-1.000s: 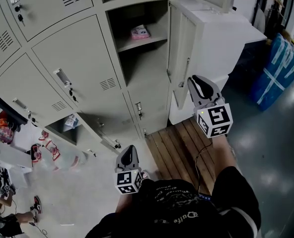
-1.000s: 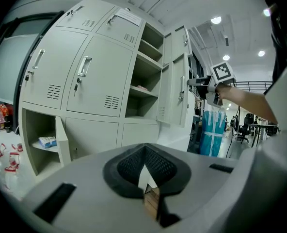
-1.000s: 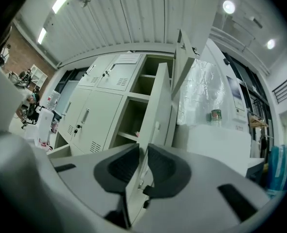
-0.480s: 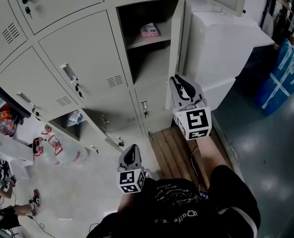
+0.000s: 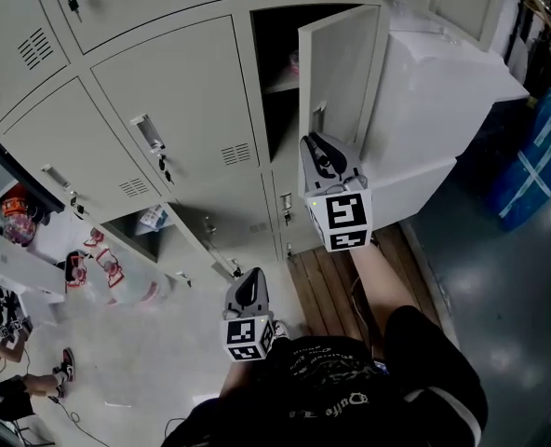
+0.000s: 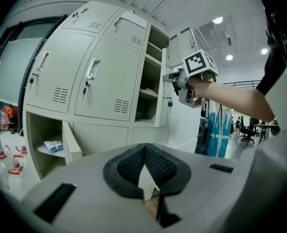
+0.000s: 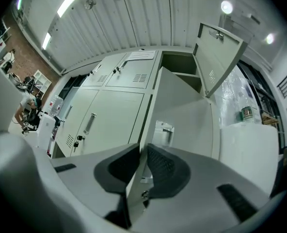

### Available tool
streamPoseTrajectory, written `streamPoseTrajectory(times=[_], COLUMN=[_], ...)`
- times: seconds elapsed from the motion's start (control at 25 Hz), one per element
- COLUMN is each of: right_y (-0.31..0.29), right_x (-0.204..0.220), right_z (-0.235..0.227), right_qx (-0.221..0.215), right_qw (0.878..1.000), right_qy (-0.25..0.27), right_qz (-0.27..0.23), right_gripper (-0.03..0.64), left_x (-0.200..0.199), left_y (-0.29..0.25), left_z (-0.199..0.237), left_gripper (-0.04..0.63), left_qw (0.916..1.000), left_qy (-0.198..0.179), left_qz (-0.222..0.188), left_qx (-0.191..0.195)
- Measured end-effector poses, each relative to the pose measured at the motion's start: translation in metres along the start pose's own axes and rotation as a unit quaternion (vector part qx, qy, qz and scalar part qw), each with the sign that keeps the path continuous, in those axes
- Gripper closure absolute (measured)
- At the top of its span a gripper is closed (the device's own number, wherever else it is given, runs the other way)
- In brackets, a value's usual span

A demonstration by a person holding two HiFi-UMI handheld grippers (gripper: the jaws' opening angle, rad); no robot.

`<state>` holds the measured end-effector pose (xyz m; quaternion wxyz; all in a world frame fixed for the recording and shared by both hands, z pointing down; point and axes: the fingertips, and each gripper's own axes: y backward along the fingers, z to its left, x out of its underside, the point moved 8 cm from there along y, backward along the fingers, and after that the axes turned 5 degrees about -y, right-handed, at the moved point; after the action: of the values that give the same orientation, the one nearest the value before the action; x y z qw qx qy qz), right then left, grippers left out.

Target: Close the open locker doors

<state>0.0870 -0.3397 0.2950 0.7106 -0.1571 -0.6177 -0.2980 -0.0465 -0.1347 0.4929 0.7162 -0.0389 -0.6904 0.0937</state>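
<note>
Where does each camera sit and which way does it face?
Head view: on the head, facing steeply down at the lockers; shows left gripper, right gripper, right forearm, torso.
Left gripper view: on the left gripper, looking along its shut jaws at the lockers; shows the right forearm.
Right gripper view: on the right gripper, looking along jaws gripping the open locker door; only its jaws show.
Shared: head and left gripper views both show the right gripper at that door.

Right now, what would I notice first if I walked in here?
The right gripper pinches the edge of a half-open locker door, top middle of the head view. Lower left, another locker stands open with a small packet inside.
</note>
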Motion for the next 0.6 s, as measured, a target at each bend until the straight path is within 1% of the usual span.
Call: streamPoseTrajectory(times=[0.16,0.32,0.36,0.52,0.6], right_y=[-0.028,-0.054,-0.06,-0.087,-0.099], right_x=[0.002,0.004,0.005,0.007,0.008], right_z=[0.011,0.016,0.017,0.024,0.027], right_qx=[-0.011,-0.011,-0.008,0.007,0.011], right_qw=[1.0,1.0,1.0,0.999,0.999], right_qy=[0.016,0.023,0.022,0.028,0.026], right_qz=[0.007,0.009,0.009,0.017,0.026], right_gripper=[0.565,0.565,0.565,0.567,0.58], left_x=[-0.007,-0.019,-0.021,-0.026,-0.026], left_y=[-0.005,-0.011,-0.013,-0.023,-0.028], left_z=[0.015,0.022,0.025,0.032,0.034], left_gripper=[0.595,0.595,0.595,0.595,0.595], left_qw=[0.9999,0.999,0.9989,0.9995,0.9995], left_qy=[-0.005,-0.044,-0.045,-0.021,-0.018], left_qz=[-0.009,-0.01,-0.011,-0.006,-0.004], left_qx=[-0.004,0.0,0.004,0.022,0.028])
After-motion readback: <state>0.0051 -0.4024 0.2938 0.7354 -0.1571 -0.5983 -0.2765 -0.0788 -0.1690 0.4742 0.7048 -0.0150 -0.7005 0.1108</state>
